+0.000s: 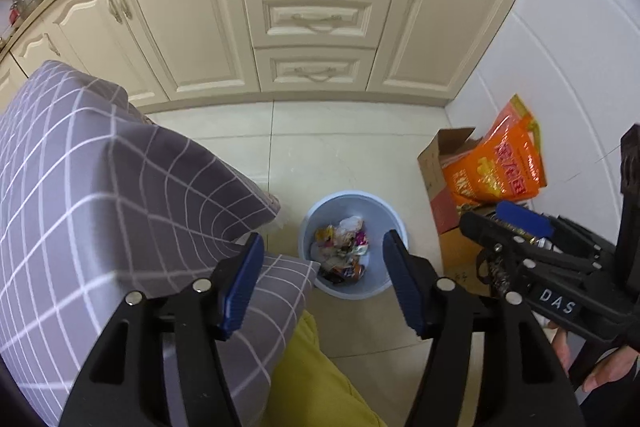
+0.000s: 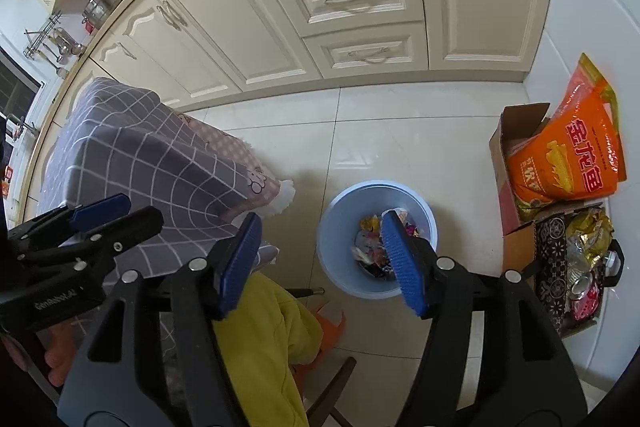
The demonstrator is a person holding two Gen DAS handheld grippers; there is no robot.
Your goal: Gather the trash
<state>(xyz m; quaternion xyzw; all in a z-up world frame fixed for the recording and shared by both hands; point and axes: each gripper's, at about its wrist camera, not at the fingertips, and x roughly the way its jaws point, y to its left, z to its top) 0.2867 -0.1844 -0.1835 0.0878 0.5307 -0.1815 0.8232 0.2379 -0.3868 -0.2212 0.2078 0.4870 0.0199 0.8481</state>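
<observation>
A light blue trash bin (image 1: 320,211) stands on the tiled floor with several crumpled wrappers (image 1: 344,247) in its bottom. It also shows in the right wrist view (image 2: 340,215), with the wrappers (image 2: 370,227) inside. My left gripper (image 1: 324,287) is open and empty, high above the bin. My right gripper (image 2: 320,263) is open and empty, also above the bin. The right gripper (image 1: 516,223) appears at the right of the left wrist view. The left gripper (image 2: 108,215) appears at the left of the right wrist view.
A table under a grey checked cloth (image 1: 100,207) is at the left. Cream cabinets (image 1: 316,15) run along the back. A cardboard box (image 2: 516,131) with an orange bag (image 2: 568,155) and a box of cans (image 2: 580,267) stand at the right wall. Yellow fabric (image 2: 264,331) lies below.
</observation>
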